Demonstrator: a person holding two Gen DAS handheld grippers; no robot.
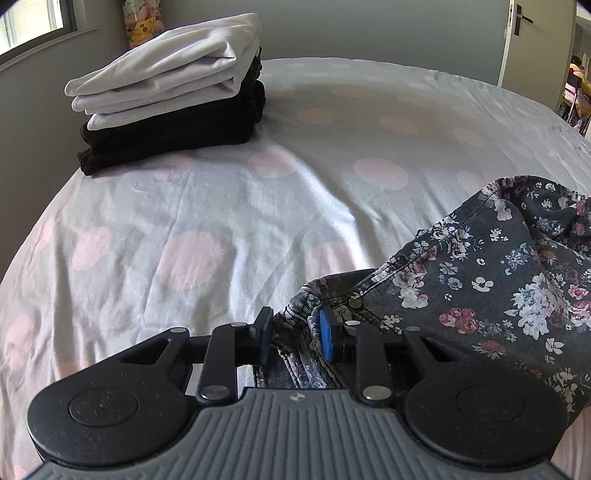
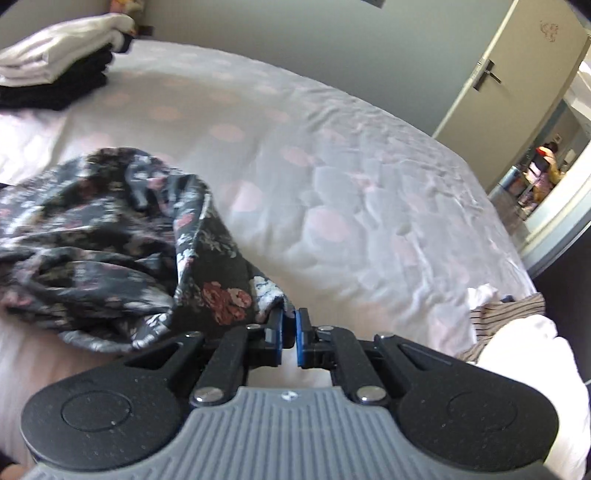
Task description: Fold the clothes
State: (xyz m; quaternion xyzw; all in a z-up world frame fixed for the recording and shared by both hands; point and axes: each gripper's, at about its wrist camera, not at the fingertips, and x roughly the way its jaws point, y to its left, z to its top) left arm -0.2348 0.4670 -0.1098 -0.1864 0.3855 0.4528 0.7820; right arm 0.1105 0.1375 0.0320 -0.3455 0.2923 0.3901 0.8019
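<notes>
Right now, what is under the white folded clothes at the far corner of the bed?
Folded black clothes lie directly under the white folded clothes, and the spotted bedsheet is below those. How many black pieces there are cannot be told, since the layers merge.

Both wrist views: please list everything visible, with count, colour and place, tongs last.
floral garment: one, dark with flowers, crumpled on the near bed
white folded clothes: one stack, far left, atop the black ones
black folded clothes: one stack, beneath
bedsheet: one, white with pink dots
striped cloth: one, brown-striped, near right edge
white cloth: one, beside it
plush toys: several, mixed colours, by the wall
door: one, beige, open
left tongs: shut on garment
right tongs: pinching garment corner
</notes>
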